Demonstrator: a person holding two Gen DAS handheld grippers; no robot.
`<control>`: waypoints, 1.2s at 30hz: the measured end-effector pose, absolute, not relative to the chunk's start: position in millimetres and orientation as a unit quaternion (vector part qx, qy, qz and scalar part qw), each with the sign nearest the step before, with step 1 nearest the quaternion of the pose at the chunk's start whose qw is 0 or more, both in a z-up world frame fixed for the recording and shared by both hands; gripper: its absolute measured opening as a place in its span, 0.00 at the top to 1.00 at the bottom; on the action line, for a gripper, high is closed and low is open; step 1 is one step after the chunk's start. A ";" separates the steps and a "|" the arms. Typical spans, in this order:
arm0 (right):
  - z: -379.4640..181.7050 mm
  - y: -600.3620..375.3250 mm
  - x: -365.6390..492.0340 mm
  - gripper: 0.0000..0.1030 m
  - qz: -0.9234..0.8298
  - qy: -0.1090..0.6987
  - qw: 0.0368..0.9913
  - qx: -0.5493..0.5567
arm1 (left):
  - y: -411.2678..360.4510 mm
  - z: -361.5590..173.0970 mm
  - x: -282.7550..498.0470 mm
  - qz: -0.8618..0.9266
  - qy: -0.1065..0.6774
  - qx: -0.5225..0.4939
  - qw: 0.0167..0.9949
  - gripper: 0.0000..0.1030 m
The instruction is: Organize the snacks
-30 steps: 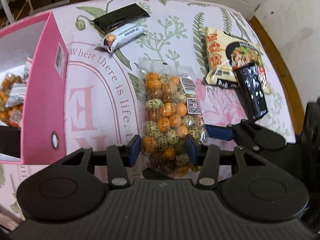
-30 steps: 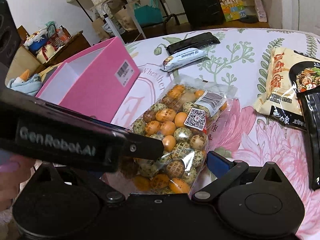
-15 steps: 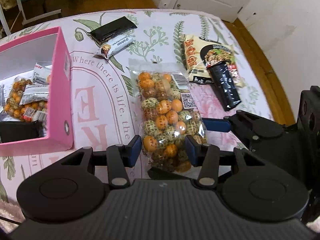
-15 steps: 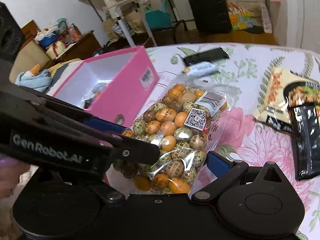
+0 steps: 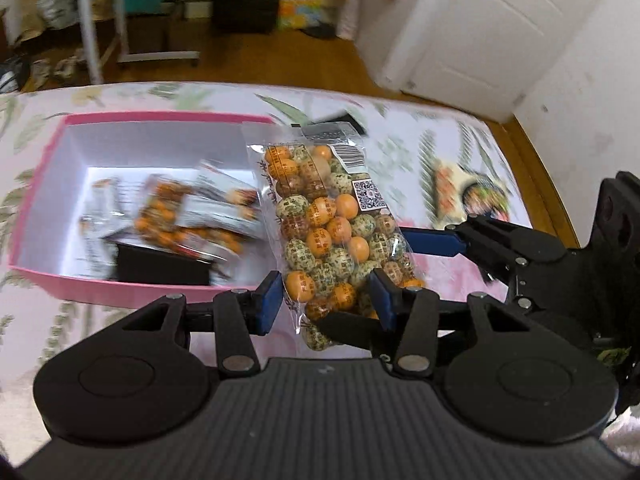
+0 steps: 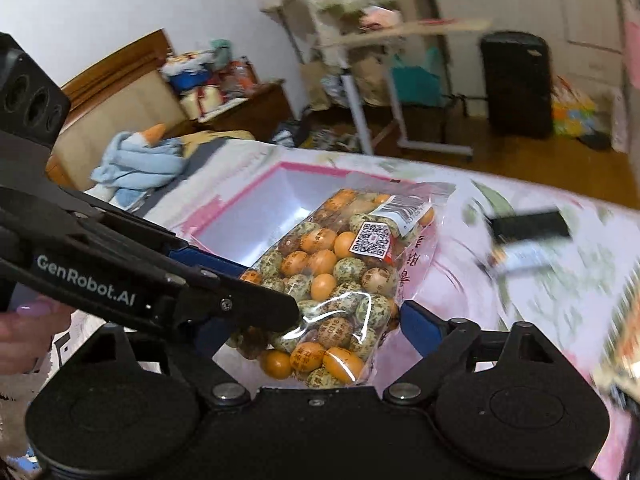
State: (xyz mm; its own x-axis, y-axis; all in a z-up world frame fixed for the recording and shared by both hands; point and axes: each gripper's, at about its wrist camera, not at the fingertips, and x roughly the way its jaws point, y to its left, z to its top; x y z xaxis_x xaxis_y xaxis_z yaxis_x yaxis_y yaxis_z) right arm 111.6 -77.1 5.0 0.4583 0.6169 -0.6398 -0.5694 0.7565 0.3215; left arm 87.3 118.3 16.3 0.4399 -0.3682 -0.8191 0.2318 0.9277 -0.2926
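I see the left hand-held gripper pinched on the near end of the clear candy bag; the right hand-held gripper grips the same bag from 3 o'clock. Bag hangs above the floral desk, its far end over the pink box rim at 11 o'clock. Snack packets inside are blurred.

Candy bag held above table, lower end between left gripper pads, right gripper pads also on either side of it. Box on table, left of bag and partly behind it. Inside box: several snack packs, piled toward near wall. Noodle pack on table right of bag. Flat packet and snack bar on table beyond bag, touching, right of box.
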 end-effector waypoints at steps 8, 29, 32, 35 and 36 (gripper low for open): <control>-9.1 3.6 183.3 0.13 0.403 0.397 0.825 -0.010 | 194.5 -2.2 135.1 -0.109 0.492 -0.099 0.858 0.55; -59.4 49.5 222.3 0.22 0.404 0.403 0.807 -0.149 | 208.3 -88.3 194.9 0.016 0.526 -0.083 0.846 0.51; -46.7 26.7 208.6 0.21 0.394 0.390 0.822 -0.126 | 201.7 -75.8 183.6 0.009 0.516 -0.082 0.853 0.51; -34.6 1.5 193.2 0.21 0.382 0.381 0.834 -0.111 | 195.6 -56.3 169.5 0.000 0.503 -0.074 0.861 0.51; -32.5 -4.3 187.9 0.21 0.379 0.379 0.838 -0.106 | 193.4 -49.0 165.1 -0.006 0.500 -0.072 0.863 0.51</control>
State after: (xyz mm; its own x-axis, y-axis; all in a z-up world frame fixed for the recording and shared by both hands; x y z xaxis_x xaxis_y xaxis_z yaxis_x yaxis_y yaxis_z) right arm 187.9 -4.3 -32.5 0.4255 0.5537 -0.7157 -0.7151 0.6904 0.1090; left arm 165.1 193.4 -49.0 0.4995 -0.0830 -0.8623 -0.0617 0.9895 -0.1310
